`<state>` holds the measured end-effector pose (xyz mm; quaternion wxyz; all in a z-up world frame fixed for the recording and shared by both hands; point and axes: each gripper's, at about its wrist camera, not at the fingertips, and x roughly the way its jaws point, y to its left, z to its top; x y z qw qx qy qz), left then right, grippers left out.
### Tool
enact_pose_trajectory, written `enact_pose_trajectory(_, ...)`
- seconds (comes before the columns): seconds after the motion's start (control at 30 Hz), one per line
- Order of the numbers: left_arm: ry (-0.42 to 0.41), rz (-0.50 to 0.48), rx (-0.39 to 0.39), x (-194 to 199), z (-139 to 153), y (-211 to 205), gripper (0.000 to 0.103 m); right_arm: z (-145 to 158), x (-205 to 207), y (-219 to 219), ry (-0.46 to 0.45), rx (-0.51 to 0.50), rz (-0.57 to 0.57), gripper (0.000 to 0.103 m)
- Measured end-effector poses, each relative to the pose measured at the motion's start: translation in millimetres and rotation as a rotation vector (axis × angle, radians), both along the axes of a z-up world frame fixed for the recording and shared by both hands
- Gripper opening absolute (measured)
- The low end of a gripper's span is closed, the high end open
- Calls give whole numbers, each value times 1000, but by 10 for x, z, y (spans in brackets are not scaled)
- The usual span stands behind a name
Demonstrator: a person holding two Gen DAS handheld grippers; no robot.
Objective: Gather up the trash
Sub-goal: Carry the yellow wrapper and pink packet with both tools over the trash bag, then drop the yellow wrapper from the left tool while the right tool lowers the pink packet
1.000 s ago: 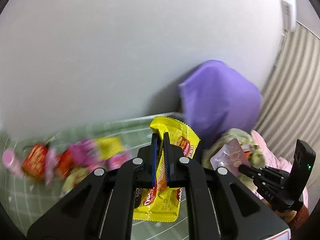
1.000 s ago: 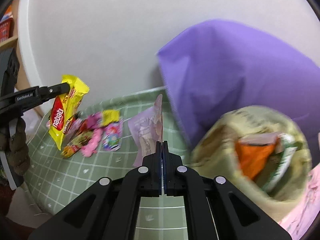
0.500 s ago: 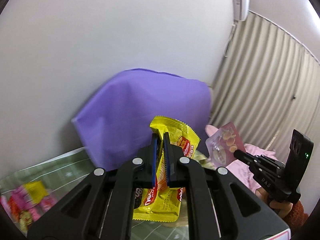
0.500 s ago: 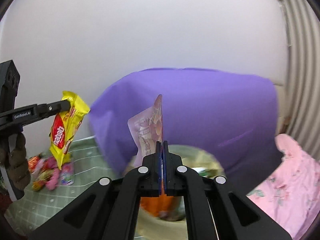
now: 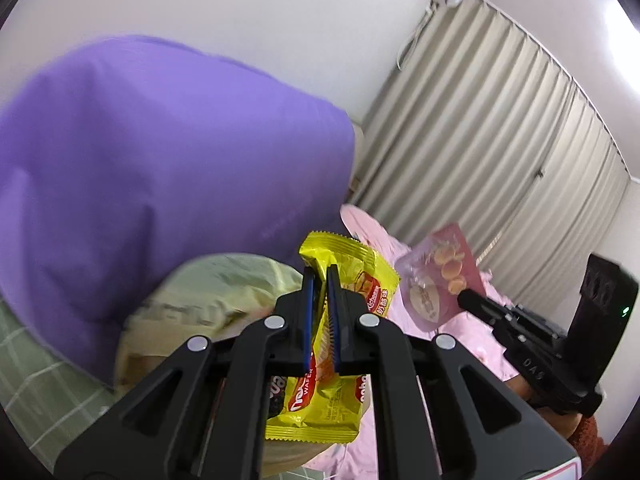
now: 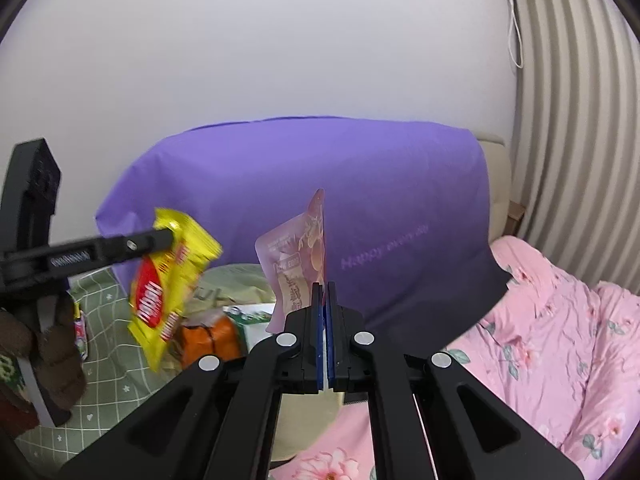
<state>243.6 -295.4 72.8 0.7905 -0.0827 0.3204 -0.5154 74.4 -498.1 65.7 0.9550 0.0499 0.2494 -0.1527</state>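
My left gripper point(image 5: 320, 276) is shut on a yellow wafer wrapper point(image 5: 352, 280) and holds it in the air over a pale yellow trash bag point(image 5: 224, 292). The wrapper also shows in the right wrist view point(image 6: 168, 288), hanging from the left gripper point(image 6: 170, 238). My right gripper point(image 6: 323, 286) is shut on a pink snack pouch point(image 6: 300, 256), held upright just right of the bag point(image 6: 224, 284). The pouch also shows in the left wrist view point(image 5: 436, 276), at the tip of the right gripper point(image 5: 464, 298). An orange packet point(image 6: 208, 336) lies in the bag.
A large purple bag point(image 6: 360, 208) stands behind the trash bag against the white wall. A pink floral bedsheet point(image 6: 552, 340) lies to the right, with ribbed curtains point(image 5: 500, 160) behind. A green checked mat point(image 6: 112, 380) with a few wrappers point(image 6: 80, 332) is at the left.
Both grippers have swung right, away from the pile of wrappers on the green mat, carrying their packets to the trash bag in front of the purple bag. Both stayed shut.
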Motion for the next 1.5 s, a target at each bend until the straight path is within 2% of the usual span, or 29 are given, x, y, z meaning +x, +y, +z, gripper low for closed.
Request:
enact_pose_trajectory(0.1, -32, -20, 40, 11, -136, -244, 7, -110, 26, -119, 14, 16, -2, 4)
enact_pose_trajectory(0.17, -78, 2, 90, 25, -248, -362, 7, -182, 63, -138, 28, 28, 6, 4)
enact_pose_trajectory(0.23, -89, 24, 133, 70, -370, -387, 7, -261, 120, -138, 42, 37, 19, 4)
enact_pose_trajectory(0.4, -48, 61, 203, 177, -641, -149, 6, -457, 274, -101, 75, 79, 81, 4)
enact_pose_trajectory(0.57, -64, 90, 266, 188, -777, 95, 6, -650, 465, 49, 121, 114, 159, 4)
enact_pose_trajectory(0.73, -21, 89, 233, 244, -742, 232, 6, -754, 600, 206, 154, 132, 192, 4)
enact_pose_trajectory(0.93, -6, 62, 237, 234, -726, 374, 6, -853, 608, 226, 184, 153, 203, 4)
enact_pose_trajectory(1.03, 16, 55, 228, 183, -648, 413, 6, -896, 602, 270, 211, 128, 193, 5)
enact_pose_trajectory(1.2, 35, 41, 202, 133, -555, 517, 28, -955, 601, 312, 231, 105, 175, 5)
enact_pose_trajectory(1.27, 35, 49, 192, 100, -504, 590, 29, -967, 597, 321, 234, 103, 171, 5)
enact_pose_trajectory(1.3, 35, 58, 189, 72, -488, 502, 30, -965, 592, 323, 233, 105, 172, 5)
enact_pose_trajectory(1.5, 37, 171, 134, -23, -287, 871, 34, -911, 579, 367, 224, 93, 178, 6)
